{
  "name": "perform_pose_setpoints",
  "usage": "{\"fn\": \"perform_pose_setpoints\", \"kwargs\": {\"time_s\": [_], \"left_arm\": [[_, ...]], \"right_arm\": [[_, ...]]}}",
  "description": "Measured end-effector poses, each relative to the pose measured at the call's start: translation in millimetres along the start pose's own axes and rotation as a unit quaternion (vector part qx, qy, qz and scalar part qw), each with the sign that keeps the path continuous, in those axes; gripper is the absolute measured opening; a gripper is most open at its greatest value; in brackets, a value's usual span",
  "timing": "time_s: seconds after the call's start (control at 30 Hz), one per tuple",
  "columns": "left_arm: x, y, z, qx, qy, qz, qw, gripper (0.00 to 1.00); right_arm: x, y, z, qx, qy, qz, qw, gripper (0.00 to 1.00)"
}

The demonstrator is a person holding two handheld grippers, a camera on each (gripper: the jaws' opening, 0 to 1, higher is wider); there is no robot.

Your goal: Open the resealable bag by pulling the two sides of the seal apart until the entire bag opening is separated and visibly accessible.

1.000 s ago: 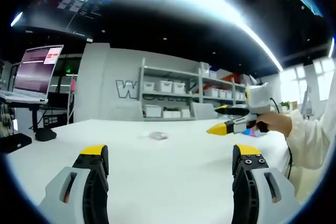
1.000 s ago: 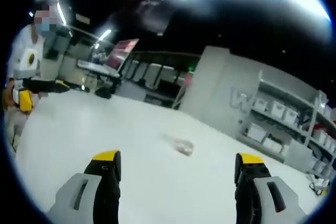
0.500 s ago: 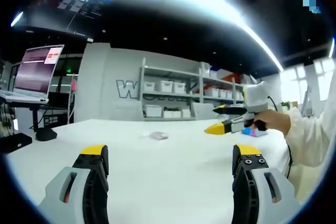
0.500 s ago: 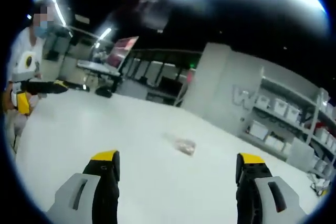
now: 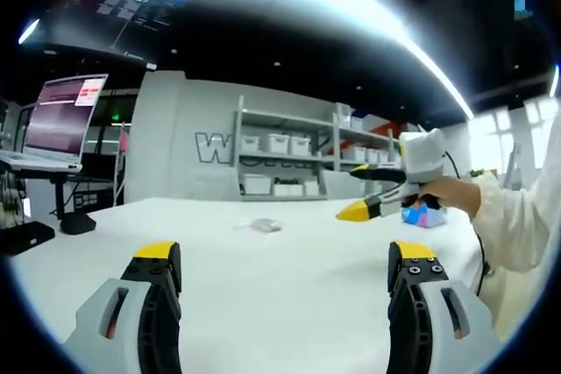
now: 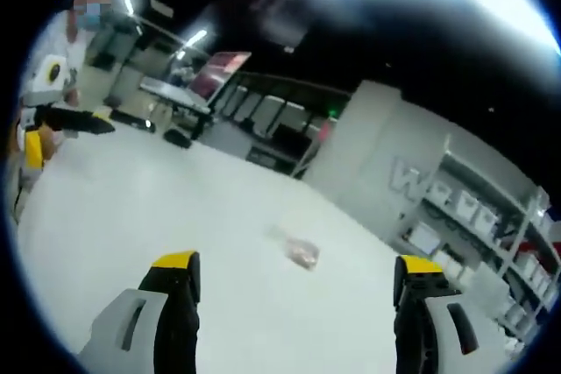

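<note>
One resealable bag point(image 5: 264, 226) lies on the worktop point(image 5: 280, 304), well ahead of two gaping, empty tongs: left tongs point(image 5: 285, 262), right tongs point(image 6: 298, 271).

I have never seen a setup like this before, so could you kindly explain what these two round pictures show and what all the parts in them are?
There is no robot here. A person holds a pair of hand tongs in each hand, and a fisheye camera rides on each. In the left gripper view, the grey, yellow-tipped left tongs rise from the bottom, open and holding nothing. In the right gripper view, the right tongs do the same. Each camera also catches the other tongs out at the edge, with the person's hand on the right tongs. Both look across a white table, where a small resealable bag lies flat, not yet touched. Behind it stand shelves with bins and a monitor.
</note>
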State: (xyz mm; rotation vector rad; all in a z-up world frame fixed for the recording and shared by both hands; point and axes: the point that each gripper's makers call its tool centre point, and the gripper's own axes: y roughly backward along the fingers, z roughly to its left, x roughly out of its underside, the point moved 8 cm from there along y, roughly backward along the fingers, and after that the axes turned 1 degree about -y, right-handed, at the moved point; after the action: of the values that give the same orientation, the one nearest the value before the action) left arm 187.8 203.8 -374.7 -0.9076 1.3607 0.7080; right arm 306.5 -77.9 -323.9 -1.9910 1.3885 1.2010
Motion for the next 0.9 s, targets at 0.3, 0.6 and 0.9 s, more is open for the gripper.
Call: {"fn": "perform_pose_setpoints", "kwargs": {"time_s": [0.3,0.6,0.9], "left_arm": [[-0.7,1,-0.2,-0.002,0.000,0.000,1.0000,0.97],[-0.9,2,-0.1,-0.001,0.000,0.003,1.0000,0.97],[-3.2,0,0.5,0.000,-0.004,0.001,1.0000,0.97]], "right_arm": [[-4.4,-5,-2,0.001,0.034,0.003,0.9994,0.92],[2.0,-14,4,-0.012,0.060,0.016,0.9980,0.91],[10.3,-21,6,-0.023,0.066,0.033,0.9970,0.90]]}}
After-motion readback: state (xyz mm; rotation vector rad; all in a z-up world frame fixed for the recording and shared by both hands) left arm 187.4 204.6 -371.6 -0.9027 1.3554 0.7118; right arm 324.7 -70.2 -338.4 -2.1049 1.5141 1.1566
